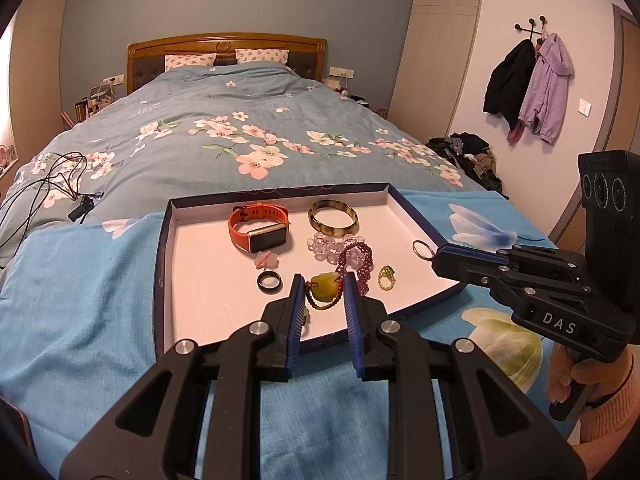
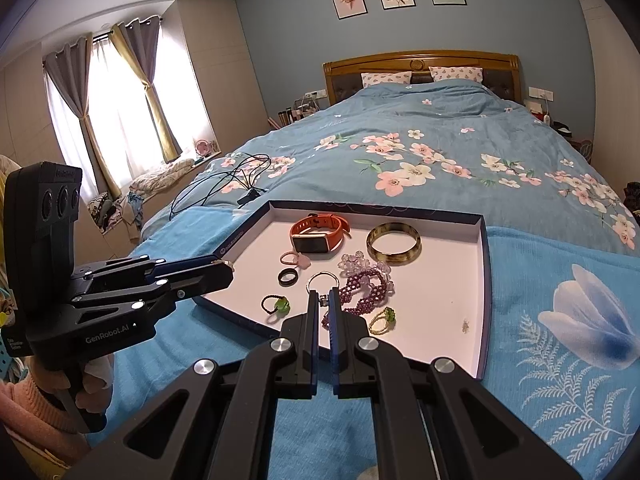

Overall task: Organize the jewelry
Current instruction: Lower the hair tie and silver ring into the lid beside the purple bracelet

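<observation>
We're holding both grippers over a shallow white tray [image 1: 192,280] w/ dark blue walls, sitting on a light blue floral cloth [image 1: 80,320] at the foot of the bed [image 1: 240,120].

The right gripper [image 2: 323,300] is pinching a thin silver ring [image 2: 323,280] at its tips, jaws nearly together; the ring is standing up above the tray floor, just in front of the purple bead bracelet [image 2: 366,288].

The left gripper [image 1: 322,286] is sitting slightly parted. In its own view, a green pendant [image 1: 325,285] on a dark bead cord is lying btwn the fingers, but we can't tell if the pads are pressing on it.

Other pieces are lying in the tray: an orange smartwatch [image 1: 260,228] and an amber bangle [image 1: 333,216] toward the far side, clear crystal beads [image 1: 332,245] just by the purple bracelet, a black ring [image 1: 269,281], a pink piece [image 1: 265,260] beside it, and a small green bead ring [image 1: 386,277] near the right side.
</observation>
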Action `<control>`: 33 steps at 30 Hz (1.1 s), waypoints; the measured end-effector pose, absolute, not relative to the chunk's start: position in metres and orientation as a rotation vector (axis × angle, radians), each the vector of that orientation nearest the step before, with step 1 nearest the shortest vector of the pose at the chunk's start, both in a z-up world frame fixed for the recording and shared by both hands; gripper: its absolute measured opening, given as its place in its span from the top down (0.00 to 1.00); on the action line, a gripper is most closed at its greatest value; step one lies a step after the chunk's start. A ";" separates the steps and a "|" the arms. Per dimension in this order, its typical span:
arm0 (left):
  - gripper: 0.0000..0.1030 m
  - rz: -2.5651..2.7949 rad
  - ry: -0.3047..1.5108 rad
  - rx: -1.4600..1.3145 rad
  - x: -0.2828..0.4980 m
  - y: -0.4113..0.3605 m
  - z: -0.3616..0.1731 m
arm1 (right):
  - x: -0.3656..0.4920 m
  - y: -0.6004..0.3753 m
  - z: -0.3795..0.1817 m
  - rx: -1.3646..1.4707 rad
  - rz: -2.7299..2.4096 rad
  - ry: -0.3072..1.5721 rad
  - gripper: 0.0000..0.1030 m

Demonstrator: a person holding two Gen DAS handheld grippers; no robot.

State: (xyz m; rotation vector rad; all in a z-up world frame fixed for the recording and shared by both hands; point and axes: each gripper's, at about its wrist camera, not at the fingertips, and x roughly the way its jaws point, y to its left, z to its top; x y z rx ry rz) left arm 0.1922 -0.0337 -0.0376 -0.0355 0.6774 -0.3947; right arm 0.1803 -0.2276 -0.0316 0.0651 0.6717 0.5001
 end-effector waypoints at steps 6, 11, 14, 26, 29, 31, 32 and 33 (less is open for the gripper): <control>0.81 -0.395 0.677 -0.036 0.192 -0.034 -0.038 | 0.184 -0.227 -0.031 0.060 0.497 0.670 0.97; 0.81 -0.393 0.677 -0.034 0.193 -0.034 -0.038 | 0.187 -0.227 -0.030 0.060 0.496 0.670 0.97; 0.81 -0.394 0.678 -0.036 0.192 -0.034 -0.038 | 0.187 -0.227 -0.031 0.059 0.495 0.671 0.97; 0.81 -0.391 0.682 -0.037 0.199 -0.036 -0.036 | 0.193 -0.231 -0.033 0.063 0.494 0.674 0.97; 0.81 -0.389 0.682 -0.036 0.200 -0.036 -0.036 | 0.193 -0.231 -0.034 0.064 0.494 0.674 0.97; 0.81 -0.389 0.684 -0.035 0.201 -0.036 -0.037 | 0.193 -0.231 -0.034 0.064 0.494 0.675 0.97; 0.81 -0.389 0.684 -0.035 0.201 -0.036 -0.037 | 0.192 -0.230 -0.033 0.063 0.494 0.674 0.97; 0.81 -0.387 0.685 -0.034 0.202 -0.036 -0.037 | 0.193 -0.230 -0.033 0.063 0.494 0.674 0.97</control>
